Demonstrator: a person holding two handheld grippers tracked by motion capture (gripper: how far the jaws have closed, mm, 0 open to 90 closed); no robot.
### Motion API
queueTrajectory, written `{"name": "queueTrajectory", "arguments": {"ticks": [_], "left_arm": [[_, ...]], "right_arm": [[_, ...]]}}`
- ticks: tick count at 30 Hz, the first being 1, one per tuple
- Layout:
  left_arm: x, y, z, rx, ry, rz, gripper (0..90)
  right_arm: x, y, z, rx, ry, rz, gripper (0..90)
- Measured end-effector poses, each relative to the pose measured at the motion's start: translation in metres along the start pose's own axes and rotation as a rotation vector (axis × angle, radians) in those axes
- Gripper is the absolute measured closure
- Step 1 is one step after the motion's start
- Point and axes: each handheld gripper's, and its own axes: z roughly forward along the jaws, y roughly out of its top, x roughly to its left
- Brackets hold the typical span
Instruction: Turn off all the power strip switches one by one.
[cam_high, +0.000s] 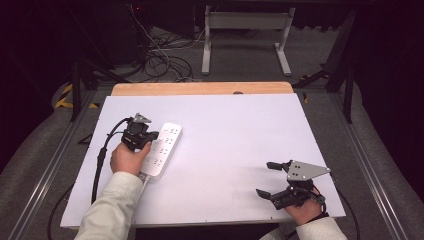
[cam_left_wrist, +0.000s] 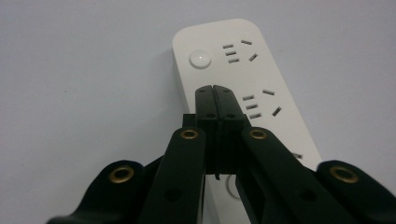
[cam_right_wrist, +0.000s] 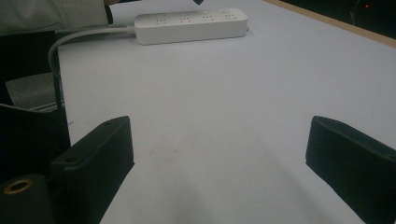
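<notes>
White power strip (cam_left_wrist: 243, 79) right under the left claw (cam_left_wrist: 215, 93), pinched tight on nothing, maybe to press a button. Right claw (cam_right_wrist: 219, 140) wide open, empty, well apart, likely waiting.

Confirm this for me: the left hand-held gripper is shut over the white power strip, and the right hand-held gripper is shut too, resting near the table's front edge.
Not quite. The right hand-held gripper is open: the right gripper view shows its jaws spread wide with bare table between them. The rest holds: the left hand-held gripper is shut over the white power strip, and the right one sits near the front edge.
</notes>
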Motion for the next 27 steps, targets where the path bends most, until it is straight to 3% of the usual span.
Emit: {"name": "queueTrajectory", "arguments": {"ticks": [5, 7, 9, 13, 19, 22, 24, 27], "left_arm": [[-0.009, 0.006, 0.005, 0.022, 0.028, 0.045, 90.0], [-0.013, 0.007, 0.007, 0.03, 0.091, 0.07, 90.0], [-0.015, 0.006, 0.01, 0.042, 0.099, 0.071, 90.0], [-0.012, 0.007, 0.013, 0.046, 0.047, 0.043, 90.0], [-0.008, 0.007, 0.014, 0.056, 0.032, 0.017, 90.0], [-0.005, 0.006, 0.015, 0.059, 0.005, -0.006, 90.0], [-0.005, 0.007, 0.015, 0.063, 0.003, -0.011, 90.0], [-0.007, 0.007, 0.015, 0.068, 0.048, 0.015, 90.0]], "right_arm": [[0.0, 0.0, 0.0, 0.0, 0.003, 0.001, 8.0], [0.0, 0.0, 0.0, -0.001, 0.003, 0.002, 8.0], [0.0, 0.0, 0.0, -0.001, 0.003, 0.001, 8.0], [0.0, 0.0, 0.0, -0.003, 0.006, 0.004, 8.0], [-0.001, 0.0, 0.0, -0.004, 0.01, 0.005, 7.9], [0.0, 0.0, 0.0, -0.004, 0.011, 0.004, 7.9], [0.0, 0.0, 0.0, -0.005, 0.012, 0.004, 7.9], [0.0, 0.0, 0.0, -0.004, 0.011, 0.0, 7.9]]}}
